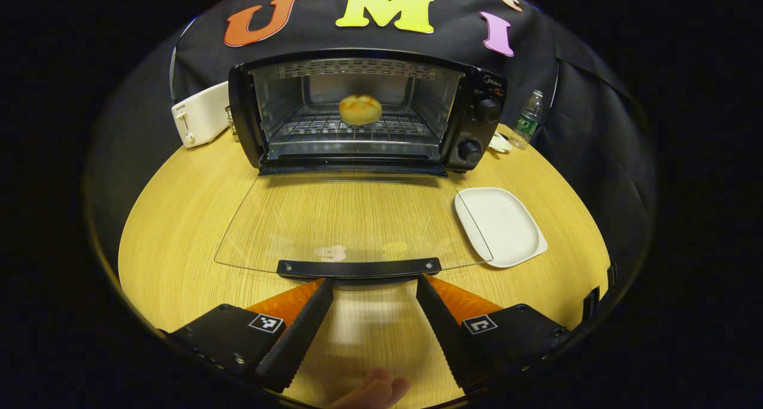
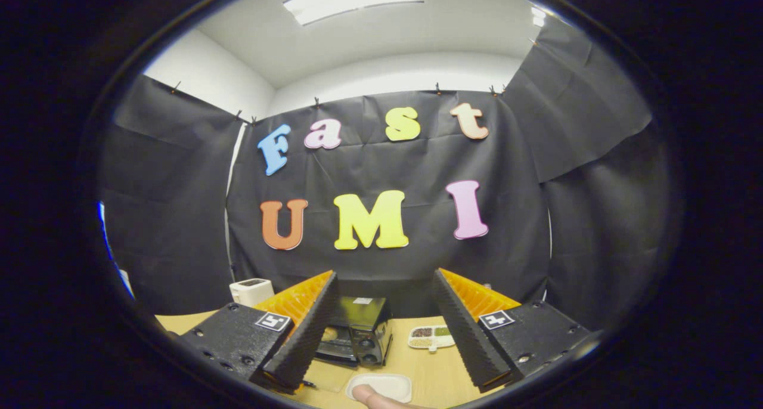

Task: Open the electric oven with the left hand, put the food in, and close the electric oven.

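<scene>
The oven (image 1: pixel 363 114) stood wide open at the top centre of the left gripper view, and the food was already in — a round, golden-brown bun (image 1: pixel 360 109) sat on the wire rack (image 1: pixel 334 129) in the middle of the cavity. Two parts of the task looked done; by my reading, only the closing was left.

The glass door (image 1: pixel 351 218) lay folded flat toward the camera over the wooden table (image 1: pixel 173 236), its black handle (image 1: pixel 357 267) at the lower centre of the frame. The left gripper (image 1: pixel 372 284) sat right at that handle, fingers spread apart, one tip near each end of the bar and neither clamped on it. It seemed poised to lift the door from beneath — a judgement, not a sighting.

The white plate (image 1: pixel 503 225) lay bare to the right of the door, and a white toaster (image 1: pixel 199 121) stood at the upper left beside the oven.

In the right gripper view, the right gripper (image 2: pixel 384 281) was held high and tilted up toward the booth wall, fingers wide apart and holding nothing. The oven showed small and dark at the bottom centre of that frame, with the plate below it.
</scene>
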